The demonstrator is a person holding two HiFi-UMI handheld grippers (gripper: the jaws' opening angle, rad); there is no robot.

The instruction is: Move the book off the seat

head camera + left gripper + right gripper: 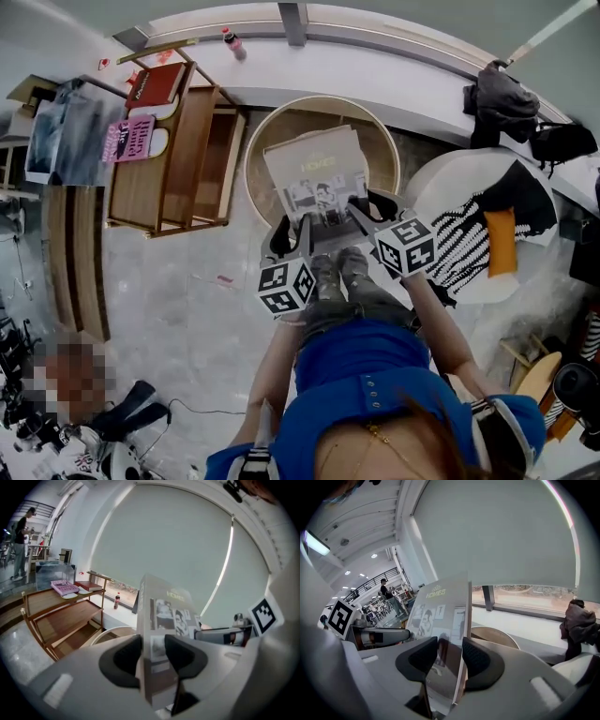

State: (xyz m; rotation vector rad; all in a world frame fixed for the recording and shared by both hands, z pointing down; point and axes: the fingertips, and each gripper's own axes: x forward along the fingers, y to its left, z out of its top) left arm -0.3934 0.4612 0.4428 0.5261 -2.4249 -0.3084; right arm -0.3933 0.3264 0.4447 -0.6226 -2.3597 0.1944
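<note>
- Book [314,169]: grey cover with photos, held up edge-on over the round seat [262,159]; contact with the seat cannot be told.
- Left gripper [292,230]: fingers [125,660] closed on the book's 7 o'clock corner.
- Right gripper [372,208]: fingers [480,660] closed on its 5 o'clock corner.
- Shelf [141,187]: wooden, at the seat's 9 o'clock.

Two grippers are showing, the left gripper [152,651] and the right gripper [449,656], both sharing one grey book [314,169]; one round wooden seat [281,122] is lying underneath. One wooden shelf unit [178,159] is holding two books, a red book [155,84] and a pink book [129,139]; one bottle [232,42] and two bags, a grey bag [502,98] and a black bag [561,141], are sitting along one sill [375,66]; one orange cushion [502,241] is lying apart.
</note>
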